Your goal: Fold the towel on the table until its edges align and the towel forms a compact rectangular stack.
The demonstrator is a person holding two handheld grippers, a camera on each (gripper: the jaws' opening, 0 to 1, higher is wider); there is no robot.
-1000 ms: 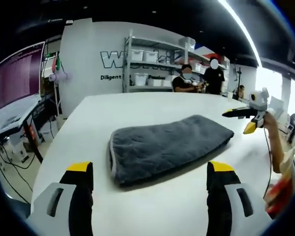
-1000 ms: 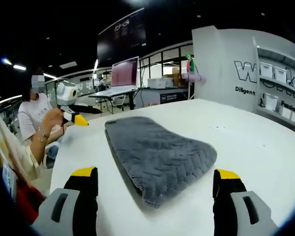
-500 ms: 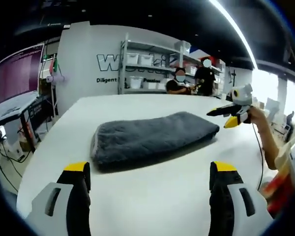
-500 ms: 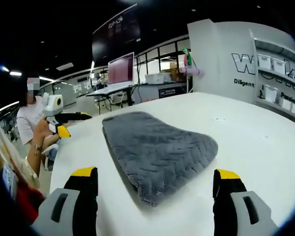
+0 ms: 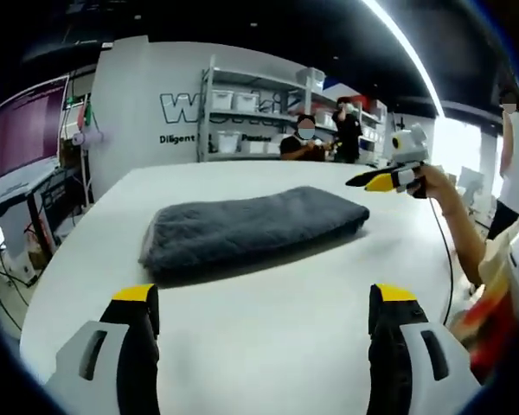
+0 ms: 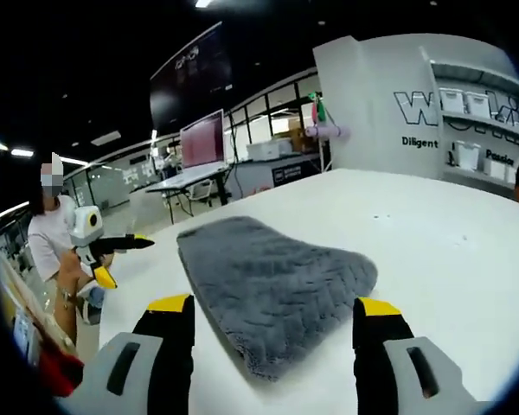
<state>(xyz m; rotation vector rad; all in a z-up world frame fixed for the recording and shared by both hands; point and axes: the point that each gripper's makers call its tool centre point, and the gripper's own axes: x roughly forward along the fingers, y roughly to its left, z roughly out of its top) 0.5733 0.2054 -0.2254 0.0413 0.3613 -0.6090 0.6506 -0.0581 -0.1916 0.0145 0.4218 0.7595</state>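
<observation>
The grey towel [image 5: 251,226] lay folded into a compact oblong stack near the middle of the white table [image 5: 268,328], flat on the surface and touched by neither tool. The left gripper [image 5: 261,298] was held above the near table edge, its yellow-tipped jaws spread wide with nothing between them. The right gripper [image 6: 275,308] was held off the towel's end, jaws likewise parted and empty. Behind the table stood a white wall with lettering [image 5: 177,108], shelving with bins [image 5: 251,112] and a monitor [image 6: 202,138].
</observation>
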